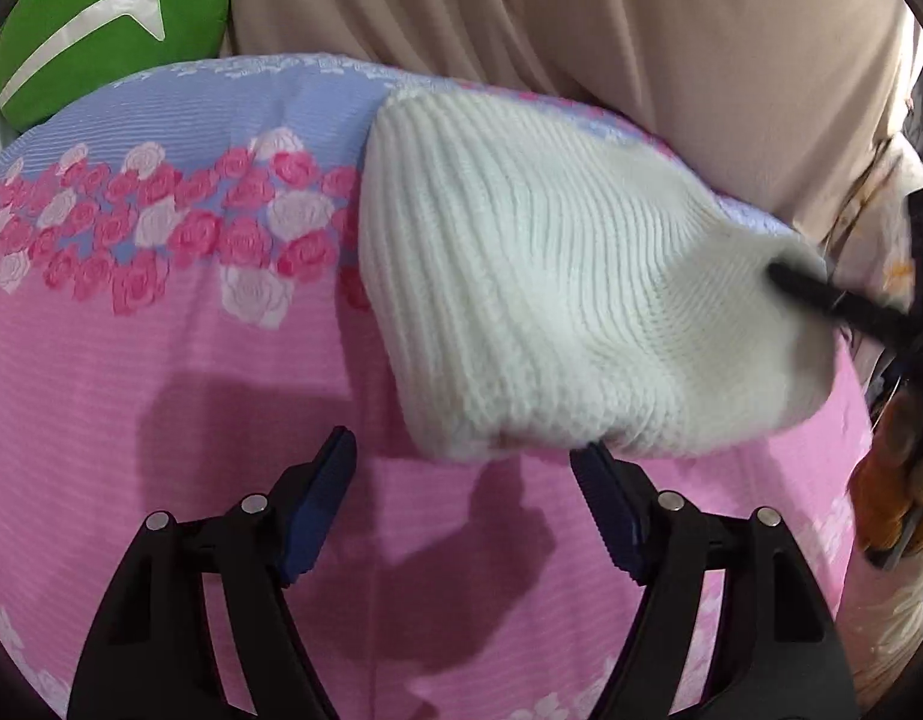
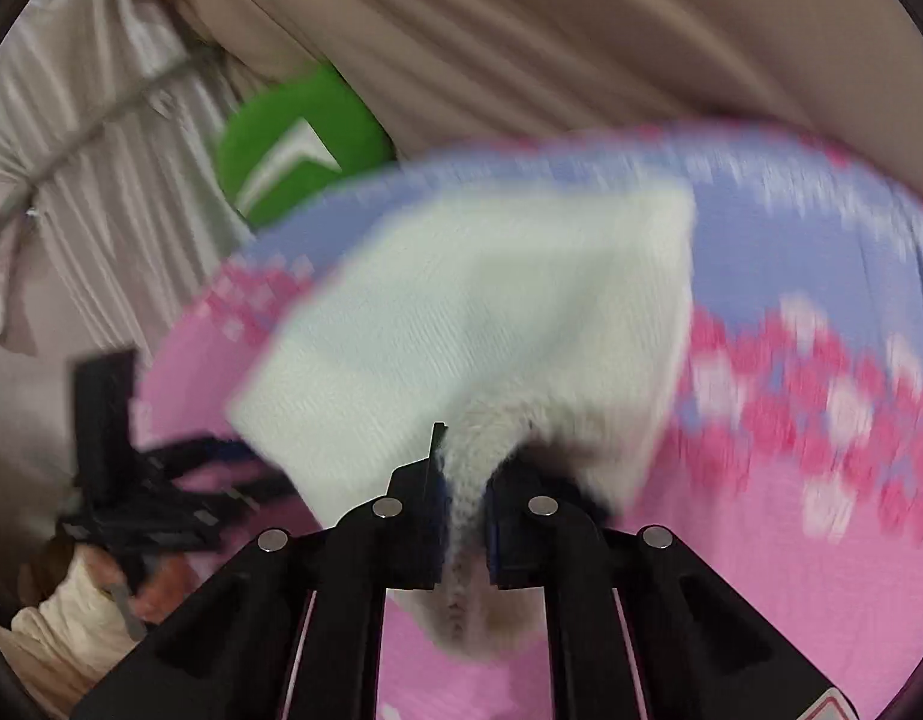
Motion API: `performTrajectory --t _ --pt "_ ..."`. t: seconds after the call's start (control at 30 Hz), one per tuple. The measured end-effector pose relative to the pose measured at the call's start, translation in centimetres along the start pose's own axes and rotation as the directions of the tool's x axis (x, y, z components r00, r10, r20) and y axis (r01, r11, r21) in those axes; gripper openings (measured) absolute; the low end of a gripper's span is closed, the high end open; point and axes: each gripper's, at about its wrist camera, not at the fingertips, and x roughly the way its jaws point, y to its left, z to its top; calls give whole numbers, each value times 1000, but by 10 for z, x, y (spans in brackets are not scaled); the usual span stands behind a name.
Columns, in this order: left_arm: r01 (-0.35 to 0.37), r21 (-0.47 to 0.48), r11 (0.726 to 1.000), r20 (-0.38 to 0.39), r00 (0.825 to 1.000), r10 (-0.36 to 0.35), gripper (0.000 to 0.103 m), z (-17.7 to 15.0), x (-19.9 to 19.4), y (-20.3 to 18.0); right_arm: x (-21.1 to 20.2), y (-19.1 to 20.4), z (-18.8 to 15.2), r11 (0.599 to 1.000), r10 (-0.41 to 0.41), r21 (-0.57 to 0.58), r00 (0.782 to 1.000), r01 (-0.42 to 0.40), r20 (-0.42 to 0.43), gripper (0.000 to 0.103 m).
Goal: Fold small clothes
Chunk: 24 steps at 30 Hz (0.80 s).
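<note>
A white ribbed knit hat [image 1: 557, 300] lies on a pink and blue sheet with rose print [image 1: 161, 360]. My left gripper [image 1: 464, 462] is open and empty, its jaws just short of the hat's near edge. My right gripper [image 2: 464, 480] is shut on a pinched fold of the hat [image 2: 473, 324] and lifts that side; this view is blurred by motion. In the left wrist view the right gripper's black finger [image 1: 821, 294] grips the hat's right end. The left gripper [image 2: 161, 480] shows at the left of the right wrist view.
A green cushion with a white mark [image 1: 107, 18] lies at the back left, also in the right wrist view [image 2: 299, 144]. Beige curtain fabric [image 1: 581, 18] hangs behind the bed. A person's hand in a light sleeve [image 2: 83, 600] holds the left gripper.
</note>
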Motion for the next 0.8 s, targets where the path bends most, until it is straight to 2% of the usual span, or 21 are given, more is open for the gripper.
performTrajectory --t 0.07,0.13,0.17,0.23,0.27,0.3,0.37,0.43,0.5,0.57,0.67,0.73,0.8 --pt "-3 1 1000 44 999 3 65 9 -8 -4 -28 17 25 998 8 -66 995 -2 103 8" --pt "-7 17 1000 69 998 6 65 12 -11 -3 -34 19 34 994 23 -106 990 -8 140 8" --pt "-12 9 1000 61 998 12 65 12 -8 -3 -29 11 30 995 18 -96 993 -6 119 8" --pt "-56 -10 998 0 998 56 61 6 6 9 15 -18 0 1000 -11 -28 1000 11 -27 8" --pt "-72 -16 997 -25 997 72 56 5 12 14 38 -32 -23 1000 -23 5 992 24 -123 8" --pt "-63 -15 998 0 998 63 55 4 9 19 57 -42 -46 999 -18 36 979 26 -201 9" --pt "-51 -47 998 -19 999 51 55 7 6 24 43 -46 -66 993 39 114 992 -25 -122 11" --pt "-22 -70 997 -19 1000 20 55 9 0 27 19 -49 -69 981 74 187 994 -58 -78 24" --pt "15 -63 998 -8 1000 -16 54 8 -8 25 -6 -52 -82 971 92 226 995 -84 -26 53" --pt "15 -58 998 5 1000 -14 55 9 -10 20 -12 -49 -105 976 76 210 994 -59 -72 56" --pt "17 -72 997 -10 1000 -18 56 17 6 11 5 -38 -130 992 24 124 984 -2 -177 56" --pt "32 -84 996 -39 999 -35 55 19 14 10 17 -30 -135 998 -11 65 982 24 -190 55" --pt "35 -97 995 -64 997 -41 48 20 20 7 32 -20 -126 998 -55 -3 983 55 -173 55"
